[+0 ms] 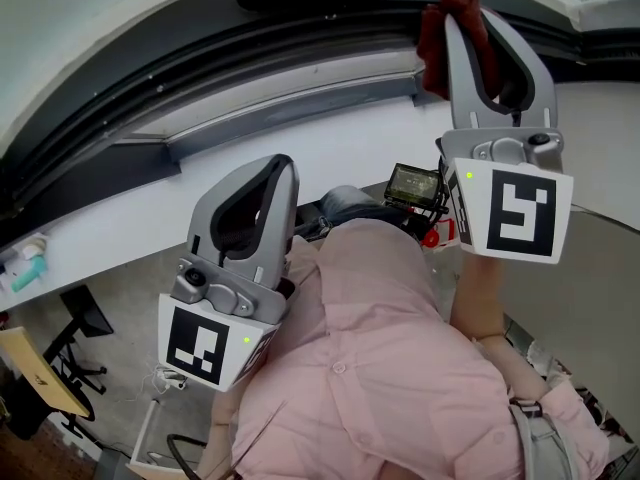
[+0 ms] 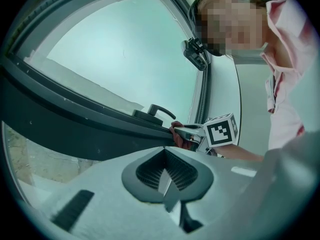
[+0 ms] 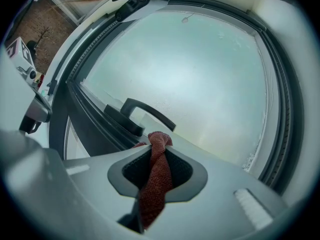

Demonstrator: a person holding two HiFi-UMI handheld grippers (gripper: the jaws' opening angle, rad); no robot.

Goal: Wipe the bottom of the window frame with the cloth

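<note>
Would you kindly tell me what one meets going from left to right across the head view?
Small teal object → left gripper → small black screen → right gripper, shut on the red cloth.

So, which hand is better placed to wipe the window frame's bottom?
Right. The right tongs are shut on the red cloth, at the frame beside the handle. The left tongs are shut, empty, farther back.
</note>
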